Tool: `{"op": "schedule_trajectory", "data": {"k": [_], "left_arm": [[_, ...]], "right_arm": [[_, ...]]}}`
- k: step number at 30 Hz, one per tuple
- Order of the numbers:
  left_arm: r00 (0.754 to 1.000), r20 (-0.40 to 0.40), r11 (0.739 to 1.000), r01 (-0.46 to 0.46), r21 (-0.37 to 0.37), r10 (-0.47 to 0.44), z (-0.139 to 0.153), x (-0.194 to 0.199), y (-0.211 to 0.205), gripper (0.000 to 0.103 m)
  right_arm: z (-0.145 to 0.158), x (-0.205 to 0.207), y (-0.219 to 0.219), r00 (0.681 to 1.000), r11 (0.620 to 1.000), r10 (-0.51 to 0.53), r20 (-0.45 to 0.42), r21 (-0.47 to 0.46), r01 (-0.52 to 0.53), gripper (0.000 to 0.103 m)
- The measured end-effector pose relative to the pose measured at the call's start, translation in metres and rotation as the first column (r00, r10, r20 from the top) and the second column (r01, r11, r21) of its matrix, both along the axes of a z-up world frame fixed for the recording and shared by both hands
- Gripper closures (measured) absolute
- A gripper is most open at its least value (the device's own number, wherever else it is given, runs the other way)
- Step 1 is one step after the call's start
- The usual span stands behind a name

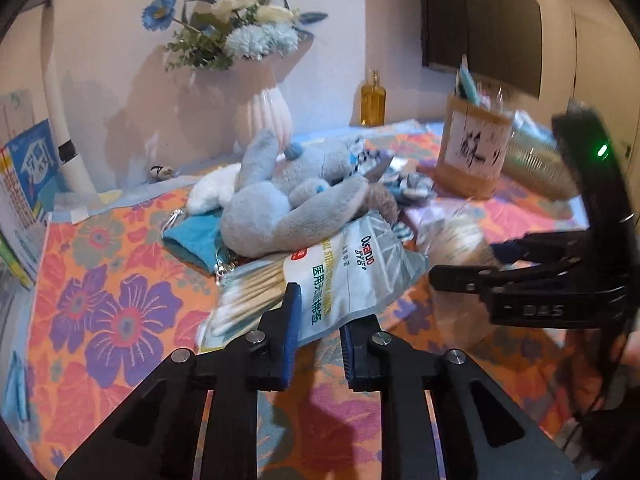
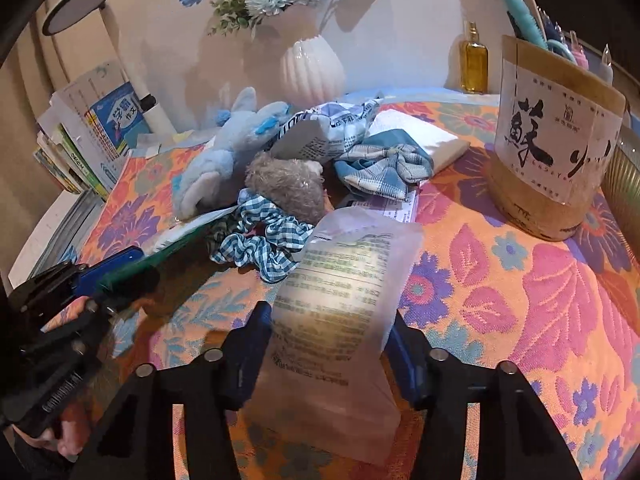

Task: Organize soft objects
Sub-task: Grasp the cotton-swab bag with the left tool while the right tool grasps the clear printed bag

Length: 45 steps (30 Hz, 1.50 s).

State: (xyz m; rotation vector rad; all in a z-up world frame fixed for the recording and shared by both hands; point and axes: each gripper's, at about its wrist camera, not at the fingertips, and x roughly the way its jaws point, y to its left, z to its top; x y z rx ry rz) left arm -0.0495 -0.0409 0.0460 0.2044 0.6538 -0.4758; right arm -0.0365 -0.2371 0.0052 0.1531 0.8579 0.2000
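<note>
- Plush point(image 1: 280, 216): the biggest soft thing, lying on its side in the middle of the pile on the floral cloth point(image 1: 112, 280). It looks light and squashy, and a limb or ear would probably give a surer hold than the round body. Its lower side and whatever lies under it are hidden.
- Swab bag point(image 1: 352, 276): leans against the plush, its near corner pinched flat in the left gripper point(image 1: 320, 340). The film looks slick and floppy and the sticks inside are loose, so held by a corner it will likely sag and swing. A grip nearer the sealed edge seems safer.
- Pack point(image 2: 340, 300): a pale translucent pouch at the near edge of the pile, held between the pads of the right gripper point(image 2: 328, 344), which press on its two sides. It seems light and yielding. Its print is blurred and I cannot tell what it holds.
- Bow point(image 2: 384, 172): plaid fabric, limp, resting partly on a white packet. Its back is hidden.
- Scrunchie point(image 2: 264, 244): checked, springy, just beyond the pack. Any fold will do for a pinch. Part of it is tucked under the swab bag.
</note>
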Motion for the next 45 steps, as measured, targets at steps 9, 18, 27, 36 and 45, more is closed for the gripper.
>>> {"op": "schedule_trajectory", "data": {"k": [9,18,27,36,45], "left_arm": [[1.000,0.013,0.994,-0.016,0.105,0.015,0.013,-0.035,0.038,0.085],[0.979,-0.185,0.995,-0.093,-0.035,0.085,-0.009,-0.045,0.122,0.001],[0.945,-0.300,0.980,-0.167,-0.111,0.128,-0.014,-0.009,0.084,0.001],[0.909,-0.297,0.955,-0.265,0.129,0.292,-0.041,0.023,0.029,0.001],[0.932,-0.256,0.964,-0.266,0.000,0.257,-0.032,0.016,0.047,0.043]], "right_arm": [[-0.003,0.001,-0.006,1.000,0.999,0.001,-0.019,0.047,0.000,0.054],[-0.004,0.002,-0.004,1.000,0.999,0.007,-0.022,0.039,-0.007,0.054],[-0.005,0.003,-0.002,0.999,0.999,0.028,-0.019,0.042,-0.027,0.050],[-0.006,0.003,-0.004,0.999,0.997,0.040,-0.017,0.060,-0.039,0.046],[-0.007,0.000,-0.001,0.998,0.995,0.060,-0.019,0.081,-0.058,0.035]]}}
